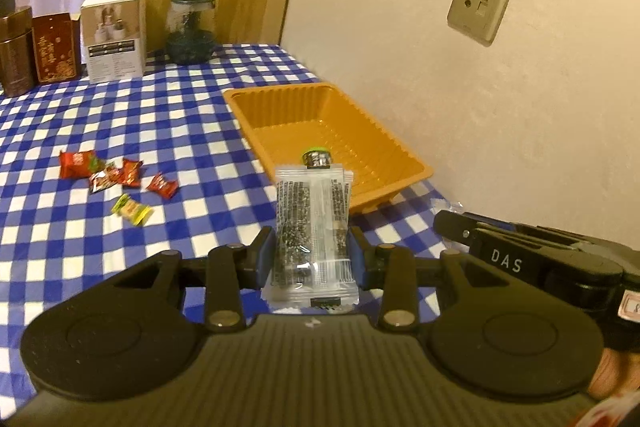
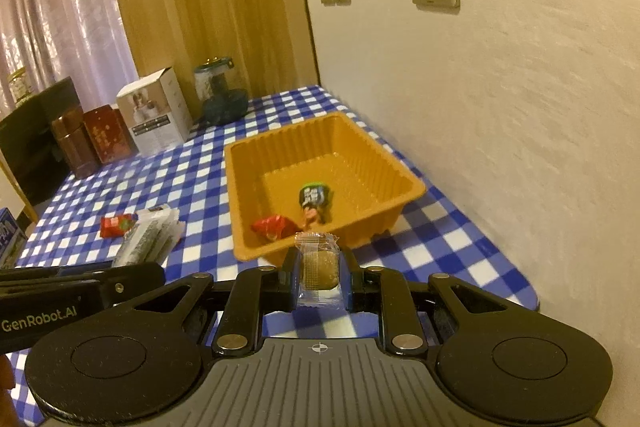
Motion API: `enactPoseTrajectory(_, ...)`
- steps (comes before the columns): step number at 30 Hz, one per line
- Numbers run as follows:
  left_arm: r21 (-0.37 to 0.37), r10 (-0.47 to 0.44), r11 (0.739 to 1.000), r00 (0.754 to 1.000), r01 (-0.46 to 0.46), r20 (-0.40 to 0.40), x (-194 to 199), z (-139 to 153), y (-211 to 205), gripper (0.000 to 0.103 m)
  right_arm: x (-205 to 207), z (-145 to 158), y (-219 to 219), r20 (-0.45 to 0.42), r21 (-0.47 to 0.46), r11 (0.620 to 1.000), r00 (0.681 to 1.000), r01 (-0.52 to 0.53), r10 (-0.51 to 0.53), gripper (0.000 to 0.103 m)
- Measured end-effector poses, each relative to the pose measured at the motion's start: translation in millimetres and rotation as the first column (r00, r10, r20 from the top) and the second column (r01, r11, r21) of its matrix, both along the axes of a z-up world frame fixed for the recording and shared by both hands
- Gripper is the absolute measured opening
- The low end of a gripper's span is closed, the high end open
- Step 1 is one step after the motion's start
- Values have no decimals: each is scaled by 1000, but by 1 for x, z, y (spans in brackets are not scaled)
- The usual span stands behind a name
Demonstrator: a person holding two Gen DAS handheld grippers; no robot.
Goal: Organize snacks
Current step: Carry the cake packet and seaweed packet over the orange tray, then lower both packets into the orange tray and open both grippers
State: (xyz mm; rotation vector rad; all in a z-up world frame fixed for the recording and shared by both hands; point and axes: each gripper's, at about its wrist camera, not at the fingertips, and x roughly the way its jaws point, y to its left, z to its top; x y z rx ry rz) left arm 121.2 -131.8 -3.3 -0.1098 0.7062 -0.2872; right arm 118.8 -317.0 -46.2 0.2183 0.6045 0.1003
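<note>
Snacks clamped — sesame packet (image 1: 312, 227) in left hand-held gripper (image 1: 312, 251), biscuit (image 2: 319, 263) in right hand-held gripper (image 2: 319, 267).

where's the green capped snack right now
In the right wrist view it lies inside the orange tray, mid-floor: the green-capped snack, just behind a red packet.

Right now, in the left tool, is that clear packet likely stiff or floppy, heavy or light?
The clear packet stands straight up unsupported from the left tool, so it is probably fairly stiff. It looks thin, so likely light. The glossy film may be slippery.
</note>
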Motion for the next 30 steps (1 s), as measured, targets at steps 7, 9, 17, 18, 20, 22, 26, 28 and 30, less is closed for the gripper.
enactPoseTrajectory(7, -14, -4, 1000, 1000, 4, -9, 28, -3, -9, 35, 30, 9, -9, 16, -19, 1000, 1000, -14, 15, 21)
enactPoseTrajectory(9, -15, -6, 1000, 1000, 6, -11, 36, -5, -11, 35, 39, 10, -11, 18, -24, 999, 1000, -21, 21, 21)
enactPoseTrajectory(17, -13, -10, 1000, 1000, 10, -6, 69, -7, -15, 35, 77, 9, -15, 14, -34, 998, 998, -55, 55, 21)
enactPoseTrajectory(18, -9, -10, 1000, 1000, 10, -5, 73, -7, -16, 35, 81, 9, -16, 12, -30, 998, 998, -59, 60, 21)
enactPoseTrajectory(20, -6, -11, 1000, 1000, 11, -4, 82, -7, -17, 35, 92, 8, -18, 6, -18, 998, 998, -68, 68, 21)
enactPoseTrajectory(22, -3, -12, 1000, 1000, 12, -2, 92, -8, -17, 35, 103, 7, -20, 2, -17, 997, 997, -72, 72, 21)
enactPoseTrajectory(26, 4, -7, 1000, 1000, 7, -4, 111, -12, -18, 35, 123, 4, -24, -8, -20, 997, 997, -79, 79, 21)
enactPoseTrajectory(28, 14, -7, 1000, 1000, 7, -5, 122, -15, -20, 35, 132, 1, -26, -14, -15, 997, 997, -78, 78, 21)
enactPoseTrajectory(30, 17, -4, 1000, 1000, 4, -9, 132, -19, -21, 35, 140, -2, -29, -19, -14, 997, 997, -75, 75, 21)
